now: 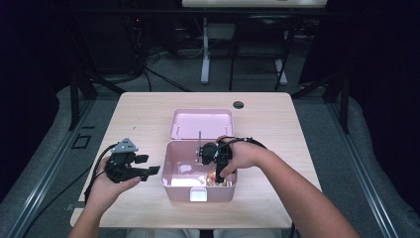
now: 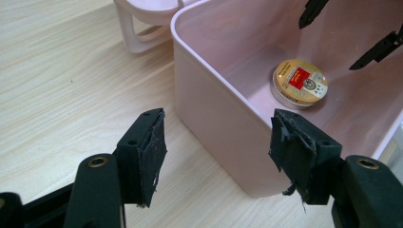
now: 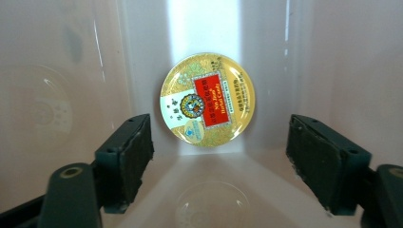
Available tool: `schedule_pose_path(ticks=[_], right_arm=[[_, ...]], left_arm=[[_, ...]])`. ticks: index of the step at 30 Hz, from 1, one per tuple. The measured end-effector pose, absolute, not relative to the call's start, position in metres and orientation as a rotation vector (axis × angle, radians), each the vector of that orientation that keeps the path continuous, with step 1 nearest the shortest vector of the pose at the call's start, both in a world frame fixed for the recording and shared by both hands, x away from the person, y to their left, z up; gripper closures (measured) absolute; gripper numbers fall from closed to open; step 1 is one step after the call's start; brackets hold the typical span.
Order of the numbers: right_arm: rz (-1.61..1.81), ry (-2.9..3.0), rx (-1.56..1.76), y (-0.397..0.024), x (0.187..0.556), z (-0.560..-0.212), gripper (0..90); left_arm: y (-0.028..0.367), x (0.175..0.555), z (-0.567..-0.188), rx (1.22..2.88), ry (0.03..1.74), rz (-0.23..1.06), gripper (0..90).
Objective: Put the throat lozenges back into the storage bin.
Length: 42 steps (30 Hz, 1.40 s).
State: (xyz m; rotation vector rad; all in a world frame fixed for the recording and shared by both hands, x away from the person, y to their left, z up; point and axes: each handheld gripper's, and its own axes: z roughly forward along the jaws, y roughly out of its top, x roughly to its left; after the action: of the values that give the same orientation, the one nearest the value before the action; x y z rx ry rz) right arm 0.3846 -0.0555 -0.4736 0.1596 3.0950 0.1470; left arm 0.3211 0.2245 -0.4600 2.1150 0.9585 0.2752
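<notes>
A pink plastic box [image 1: 165, 171] stands open at the table's middle, its lid [image 1: 201, 124] tilted back behind it. On the box floor lies a round gold tin [image 3: 207, 99] with a red label, also seen past the box wall [image 2: 300, 81]. My right gripper [image 1: 221, 171] points down into the box. Its jaws [image 3: 221, 161] stand open just above the tin, one on each side, touching nothing. My left gripper [image 1: 148, 165] hovers left of the box, open and empty [image 2: 218, 152], aimed at the box's outer wall [image 2: 214, 118].
The light wooden table [image 1: 138, 114] has free room left, right and behind the box. A white latch [image 1: 198, 194] sits on the box's front. There is a cable hole [image 1: 238, 104] near the far edge. The right gripper's fingertips [image 2: 311, 9] show in the left gripper view.
</notes>
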Motion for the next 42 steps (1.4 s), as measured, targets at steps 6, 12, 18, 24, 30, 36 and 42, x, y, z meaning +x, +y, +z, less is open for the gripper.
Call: schedule_pose_path(ticks=[6,12,18,24,30,36,42], right_arm=[[0.174,3.077,0.18,-0.056,0.382,-0.457,30.7],[0.189,3.058,0.213,-0.06,0.381,-0.441,31.8],[0.213,3.03,0.243,-0.065,0.381,-0.427,36.6],[0.244,3.011,0.286,-0.071,0.384,-0.418,38.6],[0.258,2.99,0.273,-0.076,0.383,-0.411,39.9],[0.306,2.962,0.295,-0.082,0.383,-0.405,40.5],[0.315,2.952,0.316,-0.089,0.384,-0.404,41.6]], left_arm=[[0.225,0.319,-0.457,2.107,0.948,0.276,38.6],[0.224,0.318,-0.455,2.103,0.934,0.283,40.4],[0.225,0.317,-0.453,2.085,0.937,0.283,40.9],[0.225,0.316,-0.452,2.083,0.94,0.282,41.0],[0.224,0.316,-0.452,2.084,0.934,0.283,41.6],[0.222,0.315,-0.451,2.089,0.925,0.29,41.6],[0.221,0.314,-0.451,2.089,0.923,0.295,41.6]])
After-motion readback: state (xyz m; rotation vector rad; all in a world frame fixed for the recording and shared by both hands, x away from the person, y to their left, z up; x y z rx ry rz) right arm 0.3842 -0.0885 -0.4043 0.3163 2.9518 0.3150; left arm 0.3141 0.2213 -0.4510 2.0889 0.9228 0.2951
